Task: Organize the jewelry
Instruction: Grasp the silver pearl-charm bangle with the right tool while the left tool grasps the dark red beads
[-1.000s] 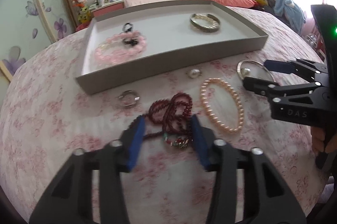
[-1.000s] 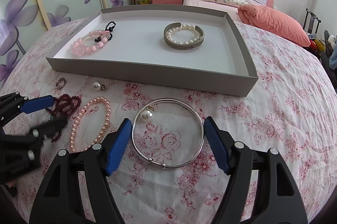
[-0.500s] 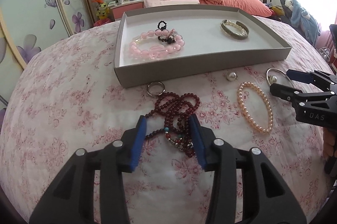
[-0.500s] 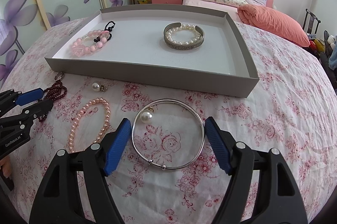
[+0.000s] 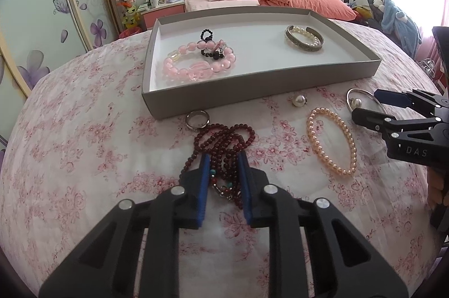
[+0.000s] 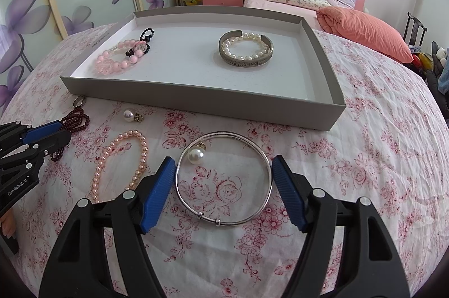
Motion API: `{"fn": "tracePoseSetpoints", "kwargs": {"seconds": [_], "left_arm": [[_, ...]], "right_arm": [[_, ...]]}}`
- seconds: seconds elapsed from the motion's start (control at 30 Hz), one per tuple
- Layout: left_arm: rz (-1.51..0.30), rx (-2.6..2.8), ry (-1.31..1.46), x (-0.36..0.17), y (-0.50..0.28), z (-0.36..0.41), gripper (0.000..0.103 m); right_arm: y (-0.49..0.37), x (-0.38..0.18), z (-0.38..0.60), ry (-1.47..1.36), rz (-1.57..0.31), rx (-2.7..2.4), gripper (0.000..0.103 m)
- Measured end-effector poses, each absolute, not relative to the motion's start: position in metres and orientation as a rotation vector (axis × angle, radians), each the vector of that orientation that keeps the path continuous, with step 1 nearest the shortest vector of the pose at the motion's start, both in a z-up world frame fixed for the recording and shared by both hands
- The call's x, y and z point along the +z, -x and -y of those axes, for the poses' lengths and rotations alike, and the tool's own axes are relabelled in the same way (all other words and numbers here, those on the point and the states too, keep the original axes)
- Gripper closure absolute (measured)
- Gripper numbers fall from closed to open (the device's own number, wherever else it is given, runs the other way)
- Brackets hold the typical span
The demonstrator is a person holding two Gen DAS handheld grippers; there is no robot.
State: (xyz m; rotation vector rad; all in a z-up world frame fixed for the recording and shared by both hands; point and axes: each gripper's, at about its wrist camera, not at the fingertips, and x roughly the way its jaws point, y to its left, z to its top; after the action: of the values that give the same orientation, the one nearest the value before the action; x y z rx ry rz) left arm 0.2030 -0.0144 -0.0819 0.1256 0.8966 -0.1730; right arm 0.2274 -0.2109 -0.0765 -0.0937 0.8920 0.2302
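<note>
Jewelry tray (image 5: 261, 86): set on the floral bedspread (image 5: 84, 157); pink bead bracelet (image 5: 196, 63) and metal cuff (image 5: 304, 41) lie inside.
Silver bangle (image 6: 224, 180): framed by the right gripper (image 6: 223, 171), fingers apart, just beside its rim.
Dark red bead necklace (image 5: 224, 138): bunched before the tray, clamped by the left gripper (image 5: 224, 162), jaws just closed in.

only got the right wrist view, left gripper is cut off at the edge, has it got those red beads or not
Observer: Yes. In the left wrist view the left gripper has just been closing, and its pads look pressed on the red beads.
Operator: all of them or just one strand
Observer: Several bunched strands sit between the pads. More loops lie ahead on the cloth, reaching toward the ring.
Operator: will they snag the pearl bracelet
Observer: Probably not. The pearl bracelet lies apart from them, with bare cloth between.
</note>
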Motion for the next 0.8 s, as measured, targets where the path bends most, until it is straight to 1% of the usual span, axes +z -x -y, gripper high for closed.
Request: {"fn": "tracePoseSetpoints", "kwargs": {"seconds": [0.13,0.2,0.23,0.47,0.8], "left_arm": [[-0.897,-0.179,-0.117,-0.082,-0.203,0.014,0.086],[-0.897,-0.183,-0.113,-0.082,-0.204,0.014,0.092],[-0.897,-0.185,-0.112,-0.082,-0.204,0.014,0.093],[-0.897,-0.186,-0.110,-0.082,-0.204,0.012,0.093],[-0.898,-0.188,-0.106,-0.082,-0.204,0.012,0.093]], "right_arm": [[-0.227,-0.076,0.211,0.094,-0.892,0.230,0.032],[-0.227,-0.077,0.211,0.093,-0.891,0.230,0.033],[-0.227,-0.076,0.211,0.092,-0.891,0.230,0.033],[-0.227,-0.073,0.216,0.055,-0.880,0.233,0.033],[-0.218,-0.062,0.219,0.034,-0.799,0.227,0.033]]}}
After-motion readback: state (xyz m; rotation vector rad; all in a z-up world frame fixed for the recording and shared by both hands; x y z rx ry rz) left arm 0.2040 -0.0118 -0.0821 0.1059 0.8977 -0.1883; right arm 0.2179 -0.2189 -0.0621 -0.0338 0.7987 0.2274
